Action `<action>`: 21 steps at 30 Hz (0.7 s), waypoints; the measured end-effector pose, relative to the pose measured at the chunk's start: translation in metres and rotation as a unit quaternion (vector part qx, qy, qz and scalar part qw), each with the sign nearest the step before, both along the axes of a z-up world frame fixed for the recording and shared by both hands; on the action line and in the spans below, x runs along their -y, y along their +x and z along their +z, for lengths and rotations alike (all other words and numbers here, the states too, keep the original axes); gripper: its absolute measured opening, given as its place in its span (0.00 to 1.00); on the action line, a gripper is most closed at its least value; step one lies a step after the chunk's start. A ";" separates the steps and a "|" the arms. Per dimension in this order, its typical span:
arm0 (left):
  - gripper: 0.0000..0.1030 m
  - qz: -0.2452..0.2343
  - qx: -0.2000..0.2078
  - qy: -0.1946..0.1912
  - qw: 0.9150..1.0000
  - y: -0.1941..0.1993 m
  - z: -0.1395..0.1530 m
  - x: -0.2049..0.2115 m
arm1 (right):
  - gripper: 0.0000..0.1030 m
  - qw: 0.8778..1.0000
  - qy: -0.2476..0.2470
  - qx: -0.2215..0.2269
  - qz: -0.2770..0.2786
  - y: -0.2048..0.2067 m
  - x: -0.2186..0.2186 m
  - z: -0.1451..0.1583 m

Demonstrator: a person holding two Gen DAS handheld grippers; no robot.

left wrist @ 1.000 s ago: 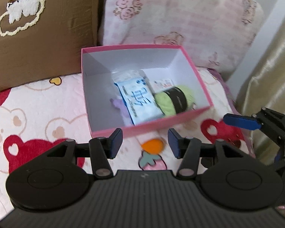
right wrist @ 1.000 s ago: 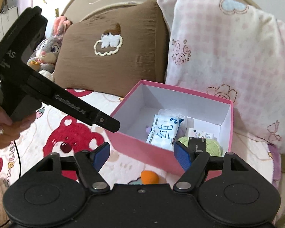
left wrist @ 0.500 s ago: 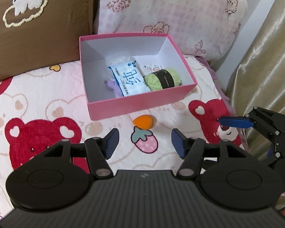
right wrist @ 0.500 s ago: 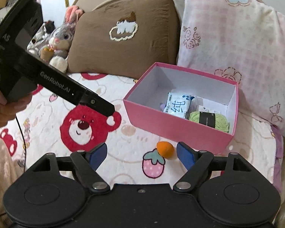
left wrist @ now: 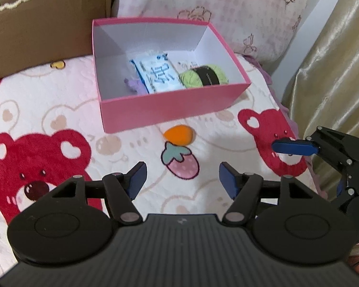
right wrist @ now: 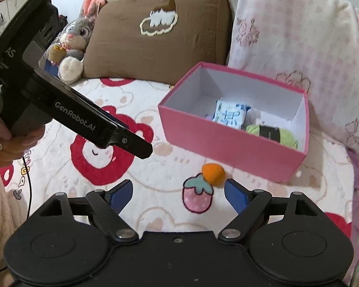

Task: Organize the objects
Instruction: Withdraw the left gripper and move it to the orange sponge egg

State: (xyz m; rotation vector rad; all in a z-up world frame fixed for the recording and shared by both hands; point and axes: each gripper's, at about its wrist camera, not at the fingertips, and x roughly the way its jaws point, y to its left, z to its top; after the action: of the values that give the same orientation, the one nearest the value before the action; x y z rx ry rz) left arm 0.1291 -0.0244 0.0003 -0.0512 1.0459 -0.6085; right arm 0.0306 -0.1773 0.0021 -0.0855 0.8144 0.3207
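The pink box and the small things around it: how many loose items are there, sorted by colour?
Blue-and-white: 1, the tissue pack in the pink box
Green: 1, the yarn ball in the box
Purple: 1, a small item in the box
Orange: 1, the ball on the blanket outside
Total: 4

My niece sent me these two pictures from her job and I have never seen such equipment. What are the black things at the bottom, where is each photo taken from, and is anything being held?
There is no robot here. A person holds a handheld two-finger gripper in each hand, and each carries a wide-angle camera looking forward along its blue-padded fingers. One picture is from the left gripper, the other from the right gripper; each also sees the other device at its edge. Both are open and hold nothing. They hover over a bear-print blanket on a bed. On it stands a pink box containing a blue-white packet, green yarn and something small and purple. An orange piece lies on the blanket just in front of the box.
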 end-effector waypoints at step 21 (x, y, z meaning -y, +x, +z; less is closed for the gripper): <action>0.67 0.030 0.053 -0.064 0.996 0.014 -0.082 0.008 | 0.84 0.998 -0.035 0.049 0.002 0.025 -0.009 -0.077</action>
State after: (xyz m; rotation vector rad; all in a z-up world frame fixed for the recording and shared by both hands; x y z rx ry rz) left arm 0.1434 -0.0325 -0.0815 -0.1612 0.8986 -0.6161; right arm 0.0557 -0.1687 -0.0754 -0.1671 0.7285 0.2890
